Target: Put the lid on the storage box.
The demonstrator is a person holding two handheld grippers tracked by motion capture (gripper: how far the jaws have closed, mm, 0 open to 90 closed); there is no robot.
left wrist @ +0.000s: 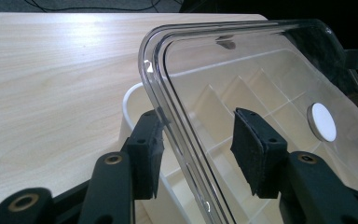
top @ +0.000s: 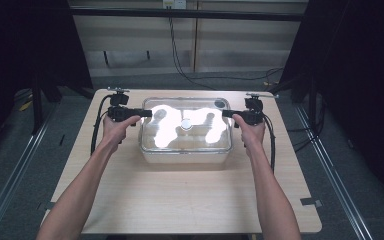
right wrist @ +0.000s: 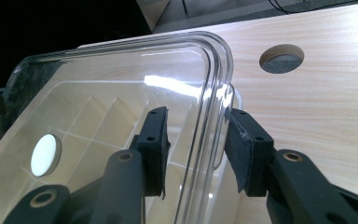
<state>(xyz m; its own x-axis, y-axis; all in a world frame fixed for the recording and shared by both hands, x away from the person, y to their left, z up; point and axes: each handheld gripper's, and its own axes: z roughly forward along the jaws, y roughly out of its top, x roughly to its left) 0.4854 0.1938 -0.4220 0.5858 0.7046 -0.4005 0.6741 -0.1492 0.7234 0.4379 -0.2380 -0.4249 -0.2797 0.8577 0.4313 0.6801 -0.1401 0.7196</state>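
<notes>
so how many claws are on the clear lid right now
2. The left claw straddles the clear lid's left edge, and the right claw straddles its right edge, over the white divided box. Both stand open, pads off the rim.

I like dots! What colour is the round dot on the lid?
White dot, clearest in the left gripper view.

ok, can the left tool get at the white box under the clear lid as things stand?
Probably yes. The left tool already straddles the lid edge, one pad beside the box wall; jaws look open, nothing blocking.
</notes>
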